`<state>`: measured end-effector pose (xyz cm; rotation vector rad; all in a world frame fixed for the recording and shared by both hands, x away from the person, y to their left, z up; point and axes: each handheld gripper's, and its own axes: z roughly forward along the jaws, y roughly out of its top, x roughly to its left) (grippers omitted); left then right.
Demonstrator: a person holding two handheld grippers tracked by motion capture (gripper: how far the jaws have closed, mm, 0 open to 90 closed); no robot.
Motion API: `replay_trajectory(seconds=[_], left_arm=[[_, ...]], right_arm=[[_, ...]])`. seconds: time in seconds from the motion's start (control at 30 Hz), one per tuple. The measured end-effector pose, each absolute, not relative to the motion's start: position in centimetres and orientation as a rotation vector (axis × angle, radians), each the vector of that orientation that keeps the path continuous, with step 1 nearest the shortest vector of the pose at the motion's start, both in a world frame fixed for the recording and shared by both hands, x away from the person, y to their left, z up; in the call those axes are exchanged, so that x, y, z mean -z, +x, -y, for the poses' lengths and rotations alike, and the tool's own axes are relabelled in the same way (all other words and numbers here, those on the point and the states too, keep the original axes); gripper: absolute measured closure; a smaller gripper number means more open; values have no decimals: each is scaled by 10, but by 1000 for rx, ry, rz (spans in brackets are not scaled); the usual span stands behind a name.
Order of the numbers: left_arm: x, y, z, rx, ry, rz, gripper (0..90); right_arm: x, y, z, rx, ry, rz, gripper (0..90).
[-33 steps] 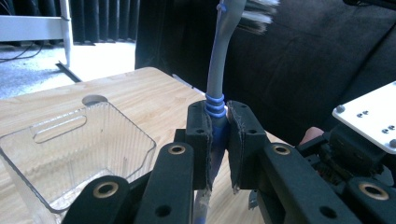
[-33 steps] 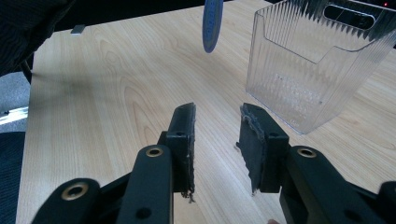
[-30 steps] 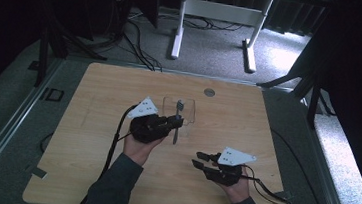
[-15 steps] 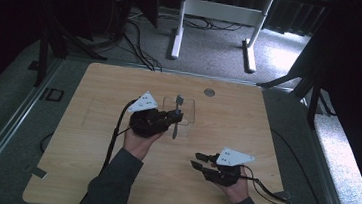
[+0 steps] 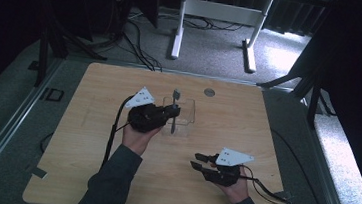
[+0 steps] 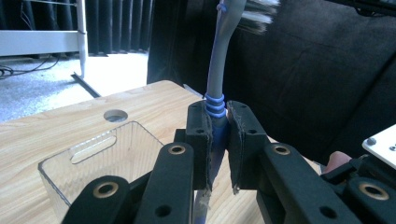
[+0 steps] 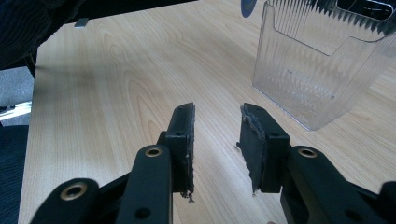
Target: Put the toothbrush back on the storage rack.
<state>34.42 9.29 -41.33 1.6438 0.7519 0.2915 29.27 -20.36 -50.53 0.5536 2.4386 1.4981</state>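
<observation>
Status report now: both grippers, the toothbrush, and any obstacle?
Left gripper shut on toothbrush, upright over clear box. Right gripper open, holding nothing, low over table. No obstacle seen.

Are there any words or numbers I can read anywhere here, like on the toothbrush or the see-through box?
No words, numbers or signs can be read in any of these pictures.
The toothbrush has blue rings on its handle but no lettering.
The clear box has ribbed plastic walls and no label.
The grey plates on the left gripper and the right gripper carry small dark dots, no text.
</observation>
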Motion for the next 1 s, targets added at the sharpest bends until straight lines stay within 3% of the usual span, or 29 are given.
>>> replay_trajectory(seconds=[1.0], left_arm=[[420, 362, -103, -317, 1562, -800, 797]], right_arm=[[507, 293, 202, -1490, 560, -2447, 649]])
